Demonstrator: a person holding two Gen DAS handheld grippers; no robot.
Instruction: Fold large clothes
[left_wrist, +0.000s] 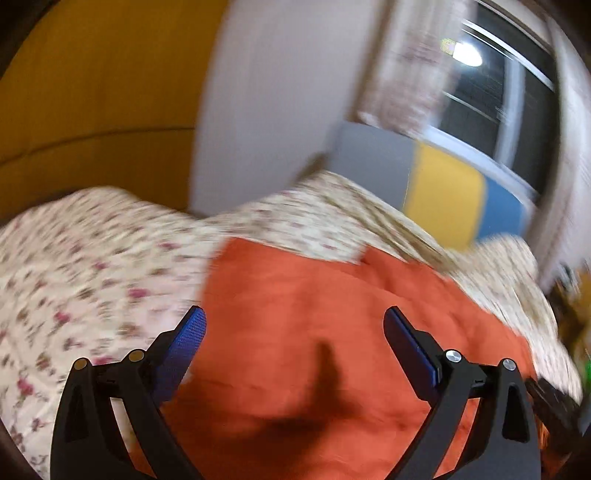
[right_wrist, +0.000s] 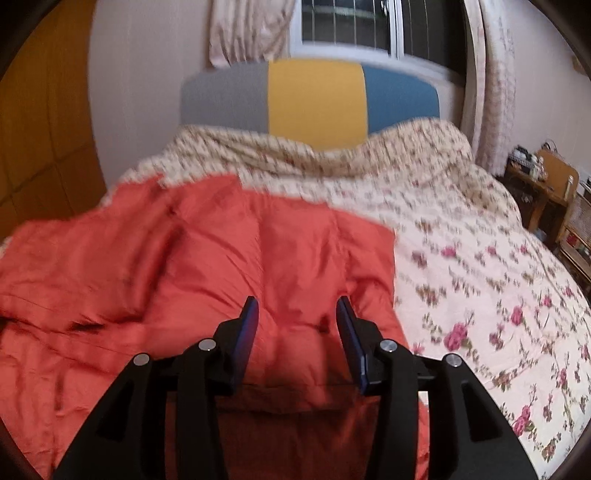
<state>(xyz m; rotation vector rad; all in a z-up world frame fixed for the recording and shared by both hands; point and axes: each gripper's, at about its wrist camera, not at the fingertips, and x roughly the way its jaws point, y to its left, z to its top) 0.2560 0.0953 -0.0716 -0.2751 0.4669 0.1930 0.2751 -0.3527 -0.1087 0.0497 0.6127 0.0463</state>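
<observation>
Orange-red cloth, a large garment (right_wrist: 207, 266), lies spread and creased across the near half of a bed (right_wrist: 480, 280) covered in a cream quilt with pink flowers, its far edge stopping short of the pillows and of the grey, yellow and blue headboard (right_wrist: 314, 99). The garment's right edge runs beside bare quilt; its left side bunches toward the bed's left edge.

Left tool (left_wrist: 293, 332) hangs over the cloth with its blue pads spread wide and nothing between them; that view is smeared and tilted, so fine detail is lost. Right tool (right_wrist: 297, 321) hovers above the near part of the garment, jaws at a middling gap and holding nothing, the pads clear of the fabric as far as can be judged.

With neither tool gripping, the fold looks only partly made. The risk from here is a poor pinch: slippery-looking, thin fabric could slide from the pads, or a tool could catch the quilt beneath along with the garment and drag both. Unsmoothed ridges on the left could also set a crooked fold.
</observation>
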